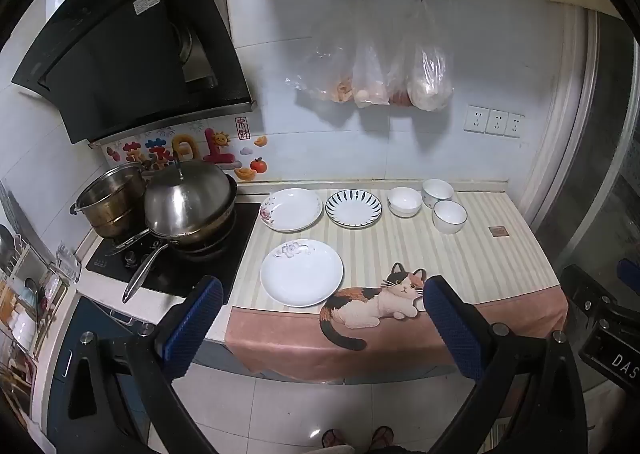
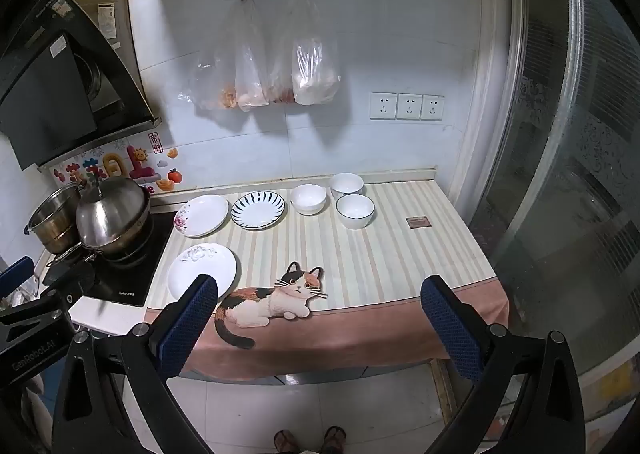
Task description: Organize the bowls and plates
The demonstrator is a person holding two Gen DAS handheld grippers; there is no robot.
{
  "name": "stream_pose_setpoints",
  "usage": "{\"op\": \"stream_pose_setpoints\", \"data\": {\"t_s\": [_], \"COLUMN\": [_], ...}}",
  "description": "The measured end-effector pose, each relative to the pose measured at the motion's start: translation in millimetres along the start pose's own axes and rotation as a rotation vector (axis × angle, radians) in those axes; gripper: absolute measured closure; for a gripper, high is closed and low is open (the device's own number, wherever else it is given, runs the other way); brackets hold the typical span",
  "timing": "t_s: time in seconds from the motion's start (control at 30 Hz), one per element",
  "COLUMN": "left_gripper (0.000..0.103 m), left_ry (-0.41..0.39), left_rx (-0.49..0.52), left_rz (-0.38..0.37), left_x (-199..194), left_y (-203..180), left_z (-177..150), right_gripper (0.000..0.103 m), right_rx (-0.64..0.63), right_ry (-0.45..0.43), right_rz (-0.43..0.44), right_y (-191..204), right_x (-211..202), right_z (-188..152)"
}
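Both tools hang back off the worktop's [image 1: 460,254] front edge, over the floor: left tool [image 1: 320,290] spread wide and empty, right tool [image 2: 320,290] the same, nothing between its pads. Nearest piece is the white plate [image 1: 301,272], lying flat near the front left, just ahead of the left tool and a little to its left; that hand looks the closer one. Further back, the flowered plate [image 1: 291,209] and the striped plate [image 1: 353,208] sit side by side. Right of them cluster three bowls [image 1: 405,201], close together near the wall, all upright and unstacked.
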State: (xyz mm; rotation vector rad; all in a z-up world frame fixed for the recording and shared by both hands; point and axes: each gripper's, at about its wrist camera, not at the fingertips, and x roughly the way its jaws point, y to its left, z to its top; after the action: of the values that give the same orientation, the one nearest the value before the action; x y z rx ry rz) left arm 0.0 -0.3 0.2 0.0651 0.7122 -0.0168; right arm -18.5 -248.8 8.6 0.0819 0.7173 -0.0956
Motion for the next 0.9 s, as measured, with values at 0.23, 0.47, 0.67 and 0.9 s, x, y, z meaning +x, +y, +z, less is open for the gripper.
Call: {"op": "stream_pose_setpoints", "data": {"t_s": [0.23, 0.47, 0.67, 0.9], "left_gripper": [0.0, 0.0, 0.0, 0.0], "left_ry": [-0.002, -0.006, -0.01, -0.019], "left_rx": [-0.006, -0.007, -0.01, -0.015], "left_rz": [-0.008, -0.004, -0.001, -0.004], "left_x": [0, 1, -3, -12], "left_y": [0, -1, -5, 1], "left_z": [0, 0, 10, 13], "right_gripper": [0.0, 0.0, 0.0, 0.0], "right_rx": [-0.004, 0.001, 0.0, -0.002], "right_ry": [0.003, 0.0, -0.007, -0.009], "right_rz": [-0.005, 0.0, 0.001, 0.007], "right_y": [-1, -2, 2, 3], "right_x": [-1, -2, -3, -4], "right_z": [-3, -3, -3, -2]}}
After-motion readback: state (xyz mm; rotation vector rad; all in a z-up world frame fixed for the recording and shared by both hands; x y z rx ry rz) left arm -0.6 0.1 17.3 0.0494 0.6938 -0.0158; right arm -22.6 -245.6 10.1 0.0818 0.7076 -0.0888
